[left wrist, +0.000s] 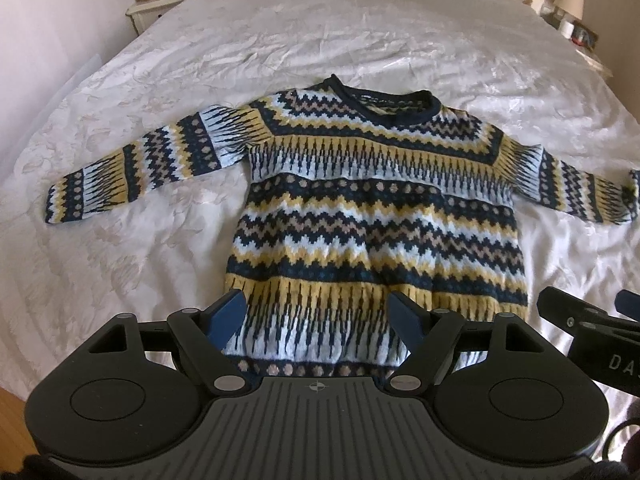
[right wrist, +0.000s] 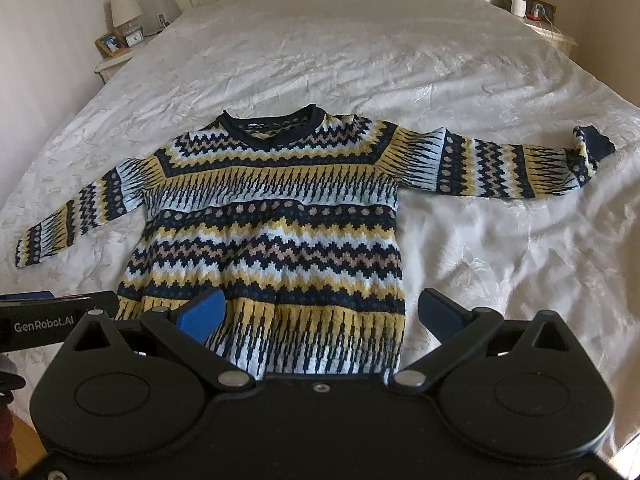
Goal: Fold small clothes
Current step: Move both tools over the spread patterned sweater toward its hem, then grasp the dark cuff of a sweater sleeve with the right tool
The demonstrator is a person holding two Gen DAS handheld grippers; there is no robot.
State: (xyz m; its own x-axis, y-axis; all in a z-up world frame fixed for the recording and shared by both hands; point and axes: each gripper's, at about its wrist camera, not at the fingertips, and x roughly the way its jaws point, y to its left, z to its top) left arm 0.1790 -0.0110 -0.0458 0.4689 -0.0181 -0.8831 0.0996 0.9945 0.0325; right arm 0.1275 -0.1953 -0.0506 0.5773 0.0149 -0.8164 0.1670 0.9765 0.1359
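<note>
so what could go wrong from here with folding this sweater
1. The right sleeve cuff of the navy, yellow and pale-blue patterned knit sweater is already turned back, so a fold could trap that lump.
2. The white satin bedspread is wrinkled and looks slippery; the sweater may slide or bunch when pulled.
3. Both open grippers, left gripper and right gripper, sit close together at the hem and could collide.

Left gripper [left wrist: 318,316]: black plastic body, blue finger pads [left wrist: 228,316], silver pivot screws, ribbed grey plate with crosshair mark. Right gripper [right wrist: 320,316]: same build, plain black plate; "GenRobot.AI" lettering.
</note>
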